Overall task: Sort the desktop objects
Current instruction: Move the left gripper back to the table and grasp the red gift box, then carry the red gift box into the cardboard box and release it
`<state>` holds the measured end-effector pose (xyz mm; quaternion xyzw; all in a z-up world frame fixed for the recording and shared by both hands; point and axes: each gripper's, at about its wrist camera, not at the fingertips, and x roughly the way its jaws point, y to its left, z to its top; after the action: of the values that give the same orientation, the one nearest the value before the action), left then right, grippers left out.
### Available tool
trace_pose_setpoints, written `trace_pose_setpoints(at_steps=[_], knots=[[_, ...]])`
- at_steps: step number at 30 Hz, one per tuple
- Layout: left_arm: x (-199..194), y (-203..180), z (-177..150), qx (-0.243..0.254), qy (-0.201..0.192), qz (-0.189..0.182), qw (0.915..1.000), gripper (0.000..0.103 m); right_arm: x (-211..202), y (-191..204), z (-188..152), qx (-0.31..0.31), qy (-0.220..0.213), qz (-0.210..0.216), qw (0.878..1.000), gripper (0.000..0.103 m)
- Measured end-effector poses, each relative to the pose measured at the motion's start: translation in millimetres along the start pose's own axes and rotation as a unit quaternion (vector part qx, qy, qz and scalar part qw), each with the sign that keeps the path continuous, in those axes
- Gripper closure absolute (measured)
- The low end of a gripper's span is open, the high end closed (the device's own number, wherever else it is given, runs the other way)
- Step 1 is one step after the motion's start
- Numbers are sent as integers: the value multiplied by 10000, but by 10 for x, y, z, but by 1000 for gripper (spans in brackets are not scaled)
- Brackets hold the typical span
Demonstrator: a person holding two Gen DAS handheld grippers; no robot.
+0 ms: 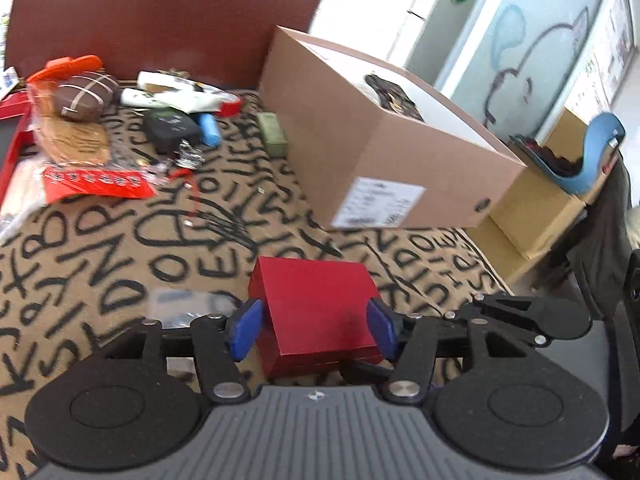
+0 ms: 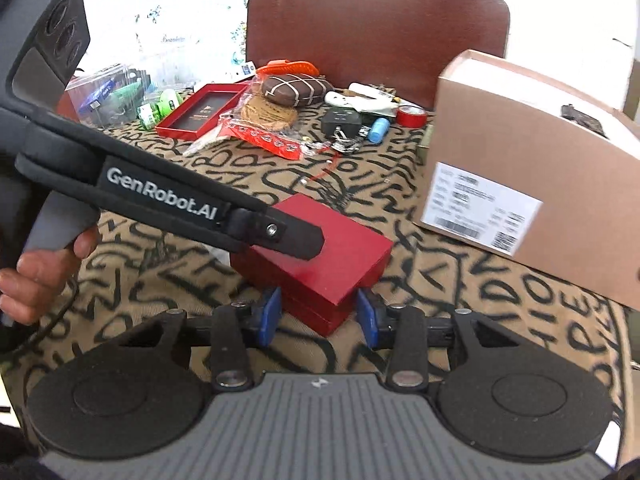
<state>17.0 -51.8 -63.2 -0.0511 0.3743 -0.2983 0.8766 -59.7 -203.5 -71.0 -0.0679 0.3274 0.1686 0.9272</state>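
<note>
A closed red box (image 1: pixel 316 312) rests on the letter-patterned cloth (image 1: pixel 120 248), just in front of my left gripper (image 1: pixel 314 329). Its blue pads (image 1: pixel 246 330) press on the box's two sides. In the right wrist view the same red box (image 2: pixel 340 260) points one corner toward me. My right gripper (image 2: pixel 319 317) is closed on that corner, its blue pads (image 2: pixel 270 316) touching both faces. A black arm of the left device (image 2: pixel 168 196) reaches over the box top from the left, with a hand (image 2: pixel 40 272) on its handle.
A large cardboard box (image 1: pixel 380 152) (image 2: pixel 520 168) stands close on the right. At the back lie a red open tray (image 2: pixel 200 112), a brown pouch (image 2: pixel 296 88), a black case (image 2: pixel 342 120), a red tape roll (image 2: pixel 412 116) and clear packages. A brown chair back (image 2: pixel 376 28) rises behind.
</note>
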Motion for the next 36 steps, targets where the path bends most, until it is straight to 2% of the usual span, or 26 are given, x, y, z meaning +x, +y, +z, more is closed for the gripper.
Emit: trace_pose_setpoints(at_steps=[3,8,9,10,11,12,13,20,26,32,36], knots=[[26,-80,-51,124,78,4,9999,34,-53,-39,-62,-65,-28,11,10000,61],[81,-37,-62,-138,167,217,9995,24,-1,-84,-75,-159,-20,-18,9999,53],[91,-24,-55,-172,168,211,9995,24,29,-98,-68,-159,-18,-15,9999,46],[98,-9,-47,-193,169,197,9995,25,48,-109,-67,-139,-27,-32,9999,44],[105,1,-42,-217,169,157,9995,27,62,-116,-67,-114,-13,-14,9999,44],[109,9,-39,-239,174,72,9995,35,101,-126,-57,-83,8,47,10000,44],[113,12,-32,-253,189,-10,9995,36,126,-138,-55,-38,17,112,9999,44],[115,-48,-44,-123,117,75,9998,36,196,-124,-32,-45,117,247,9996,48],[-73,-228,20,166,-225,214,9994,40,23,-108,9,-86,-51,164,9998,51],[-375,-448,189,370,-863,129,9955,41,-353,-135,189,-243,-573,-54,9980,53],[-503,-607,397,598,-1298,93,9897,41,-559,-205,364,-370,-943,-226,9946,54]])
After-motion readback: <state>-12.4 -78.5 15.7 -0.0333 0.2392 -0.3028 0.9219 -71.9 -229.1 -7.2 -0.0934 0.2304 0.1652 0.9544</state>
